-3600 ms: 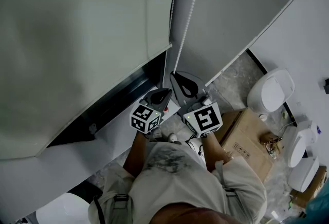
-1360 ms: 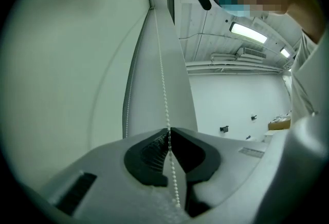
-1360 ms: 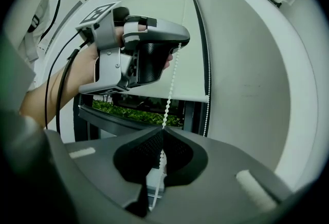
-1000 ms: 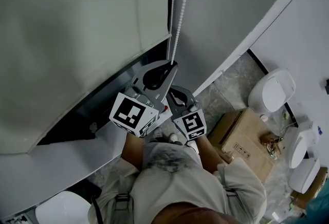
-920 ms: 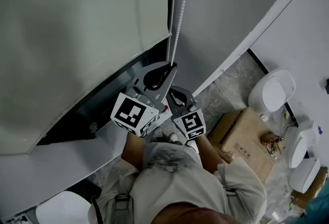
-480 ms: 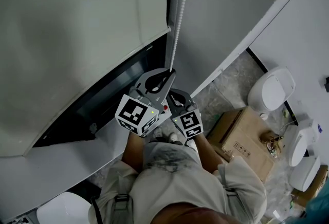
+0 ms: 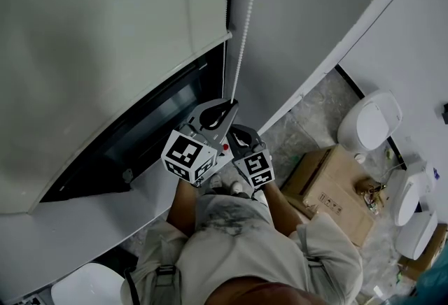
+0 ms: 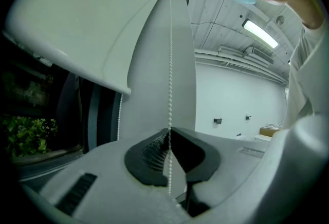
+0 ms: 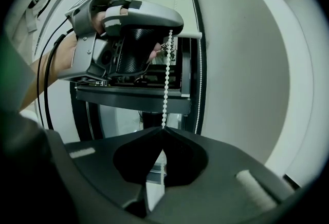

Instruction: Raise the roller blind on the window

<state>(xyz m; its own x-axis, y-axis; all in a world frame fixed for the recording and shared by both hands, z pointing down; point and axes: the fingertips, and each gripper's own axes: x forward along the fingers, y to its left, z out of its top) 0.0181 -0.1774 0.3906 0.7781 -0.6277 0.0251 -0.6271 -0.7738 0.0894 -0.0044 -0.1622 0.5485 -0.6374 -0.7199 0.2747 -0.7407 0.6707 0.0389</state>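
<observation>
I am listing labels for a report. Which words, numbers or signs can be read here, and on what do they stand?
No readable words or numbers.
Cardboard box: small dark print, too small to read.
Marker cubes on the left gripper and right gripper: black-and-white squares only, no letters.

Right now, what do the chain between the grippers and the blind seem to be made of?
The chain: a string of small round white beads with a slight sheen, probably plastic; metal under paint cannot be excluded. The blind: a flat, matt, pale grey-green sheet without visible weave, likely coated fabric or vinyl; its lower edge looks stiff, as if it holds a bar.
</observation>
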